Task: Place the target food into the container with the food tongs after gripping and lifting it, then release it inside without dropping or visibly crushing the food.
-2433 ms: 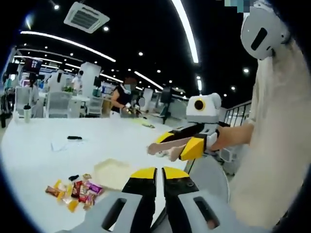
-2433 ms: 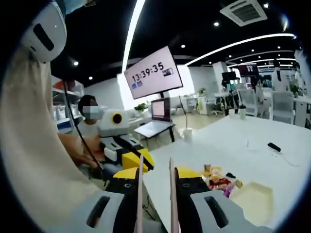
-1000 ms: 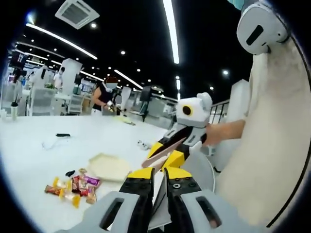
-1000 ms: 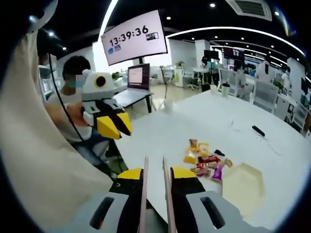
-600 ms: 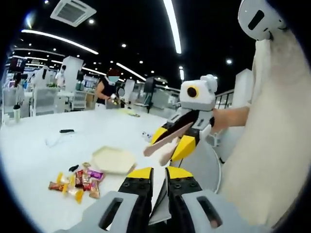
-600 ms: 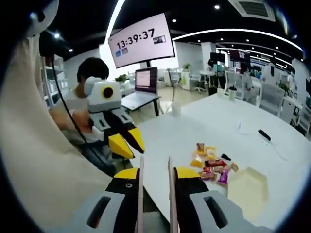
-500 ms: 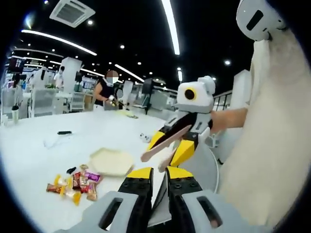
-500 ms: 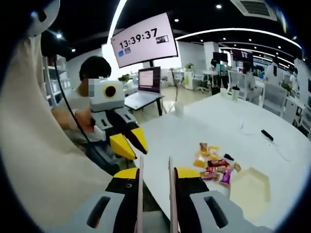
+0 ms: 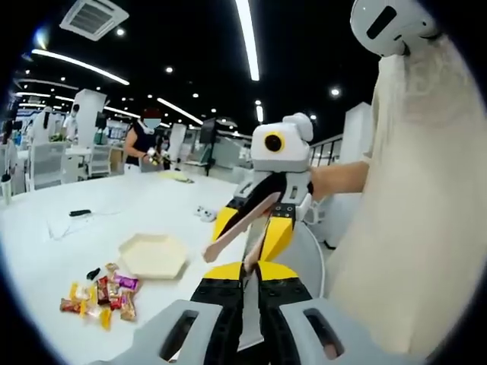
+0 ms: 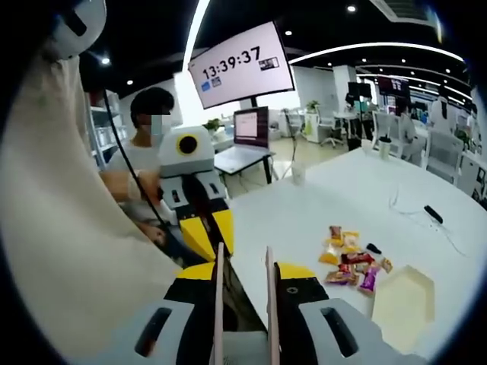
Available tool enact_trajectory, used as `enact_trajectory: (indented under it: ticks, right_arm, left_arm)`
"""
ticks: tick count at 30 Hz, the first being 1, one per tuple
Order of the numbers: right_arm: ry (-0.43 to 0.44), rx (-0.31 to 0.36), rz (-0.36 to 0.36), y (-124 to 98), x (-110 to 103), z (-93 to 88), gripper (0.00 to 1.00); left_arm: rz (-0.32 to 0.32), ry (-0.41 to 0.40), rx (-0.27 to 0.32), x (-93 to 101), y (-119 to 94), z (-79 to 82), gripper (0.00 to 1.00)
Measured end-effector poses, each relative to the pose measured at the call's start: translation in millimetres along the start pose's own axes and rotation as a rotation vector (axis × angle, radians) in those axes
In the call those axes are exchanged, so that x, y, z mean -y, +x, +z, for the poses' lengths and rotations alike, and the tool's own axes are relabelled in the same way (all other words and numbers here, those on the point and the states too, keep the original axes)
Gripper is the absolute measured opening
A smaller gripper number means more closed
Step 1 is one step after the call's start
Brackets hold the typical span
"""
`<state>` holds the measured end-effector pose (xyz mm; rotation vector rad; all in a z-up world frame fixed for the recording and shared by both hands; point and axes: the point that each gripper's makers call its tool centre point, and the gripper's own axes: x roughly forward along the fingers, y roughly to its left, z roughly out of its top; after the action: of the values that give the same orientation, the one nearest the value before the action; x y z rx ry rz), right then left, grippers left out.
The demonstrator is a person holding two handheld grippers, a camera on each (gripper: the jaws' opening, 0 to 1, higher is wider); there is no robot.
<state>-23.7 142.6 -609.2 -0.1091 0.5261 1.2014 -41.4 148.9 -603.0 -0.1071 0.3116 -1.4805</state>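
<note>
White tabletop [image 9: 152, 213] in open office, snacks [image 9: 99, 293] beside tray [image 9: 152, 255], right claw [image 10: 242, 262] gripping tongs [image 10: 242, 304], left claw [image 9: 247, 274] closed

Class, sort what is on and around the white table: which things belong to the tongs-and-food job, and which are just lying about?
Job:
- tongs in the right gripper
- wrapped snacks
- container

Lying about:
- black remote
- cable
- clock screen
- laptop
</note>
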Motion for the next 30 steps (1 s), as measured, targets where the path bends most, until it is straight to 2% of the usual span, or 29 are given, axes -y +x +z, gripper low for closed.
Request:
enact_trajectory:
  ticks: [6, 13, 25, 30]
  right_arm:
    - [0.004, 0.029, 0.050, -4, -4, 5.1, 0.30]
    - [0.034, 0.058, 0.086, -4, -7, 9.9, 0.31]
    - [0.105, 0.117, 0.127, -8, -6, 18.8, 0.32]
    - [0.135, 0.143, 0.122, -11, -2, 20.1, 0.31]
  left_arm:
    - [-0.054, -0.035, 0.059, 6.0, -2, 8.6, 0.00]
    - [-0.104, -0.075, 0.098, 7.9, -4, 13.4, 0.00]
    - [-0.127, -0.121, 0.200, 8.2, -13, 28.0, 0.00]
    - [-0.127, -0.136, 0.239, 5.8, -17, 35.5, 0.00]
